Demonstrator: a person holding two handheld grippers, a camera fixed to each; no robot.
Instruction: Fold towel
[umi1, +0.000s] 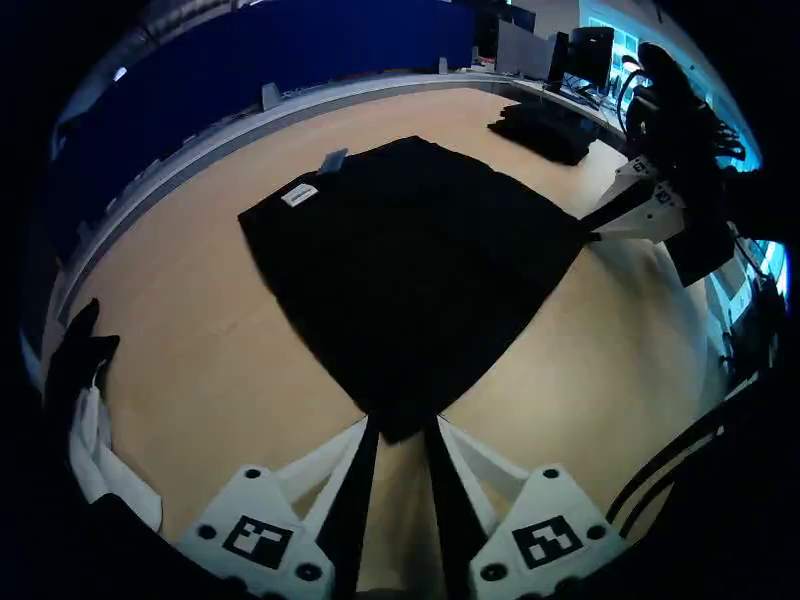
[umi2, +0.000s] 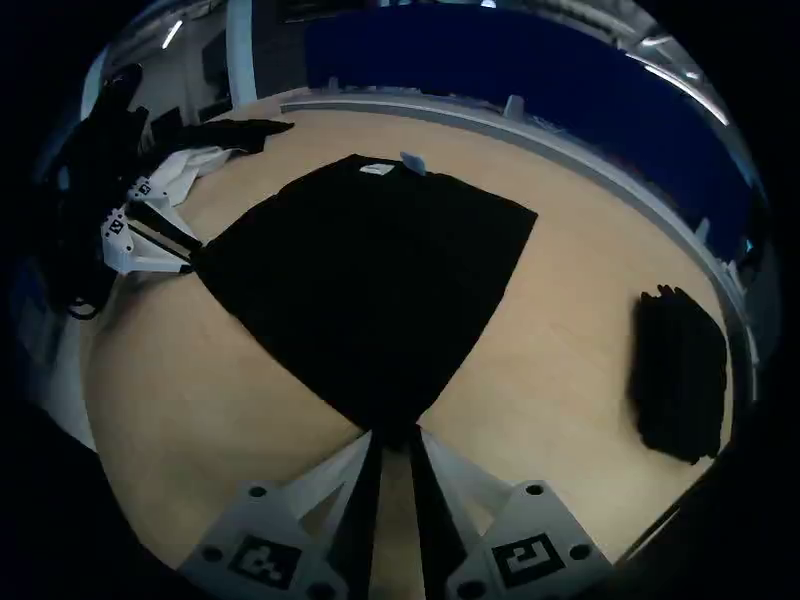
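Pinching one towel (a corner each) are left gripper and right gripper.

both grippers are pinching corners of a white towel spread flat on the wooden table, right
Not quite: the towel is black, not white, as the left gripper view shows. The rest holds: the left gripper and the right gripper each pinch a corner of it, spread flat on the wooden table.

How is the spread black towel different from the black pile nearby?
The black towel lies spread flat; the black cloth pile is heaped thick. The left gripper and right gripper pinch the towel's corners; the pile lies untouched. Both are black, on the wooden table.
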